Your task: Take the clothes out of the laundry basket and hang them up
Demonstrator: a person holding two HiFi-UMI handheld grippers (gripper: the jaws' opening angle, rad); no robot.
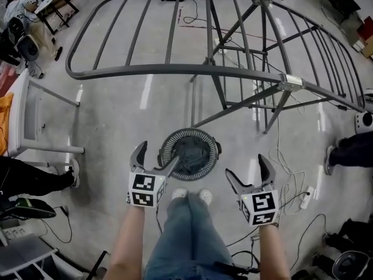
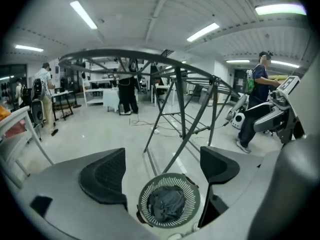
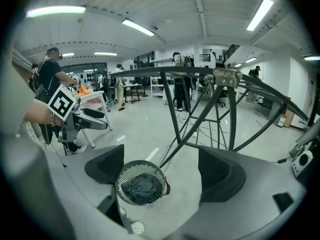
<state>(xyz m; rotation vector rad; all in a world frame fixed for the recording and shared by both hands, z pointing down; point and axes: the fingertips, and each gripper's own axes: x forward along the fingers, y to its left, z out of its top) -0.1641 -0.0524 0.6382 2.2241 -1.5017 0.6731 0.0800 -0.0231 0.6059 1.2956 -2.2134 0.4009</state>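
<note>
Left edge: a white tube-framed stand (image 1: 44, 150) is seen beside the rack's left end, an orange cloth (image 1: 4, 121) at its far side; smooth grey floor (image 1: 111, 133) is left open between it and the basket.
Left gripper (image 1: 152, 157): held above the floor, jaws spread wide, nothing caught between them. Its ribbed dark pads (image 2: 102, 176) are shown well apart in the left gripper view.
Laundry basket (image 1: 169, 139): round, of slatted plastic, with dark handles at the rim. It is stood on the floor just ahead of the person's white shoes (image 1: 179, 194), between the two grippers and below them; its left rim is overlapped by the left gripper's inner jaw in the head view.
Clothes (image 1: 189, 153): a soft, crumpled dark grey-blue bundle is lying inside the basket, touched by neither gripper. It is framed low between the left jaws, and low and to the left between the right jaws.
Drying rack (image 1: 175, 70): grey metal tube, a curved outer rail, straight rungs, crossed legs. It is set up just beyond the basket, its front rail arched across the view.
Right gripper (image 1: 249, 171): jaws parted wide and empty, held to the right of the basket, apart from it.
Right edge: cables (image 1: 285, 168) and a white power strip (image 1: 307, 196) are strewn on the floor, near the right gripper.
</note>
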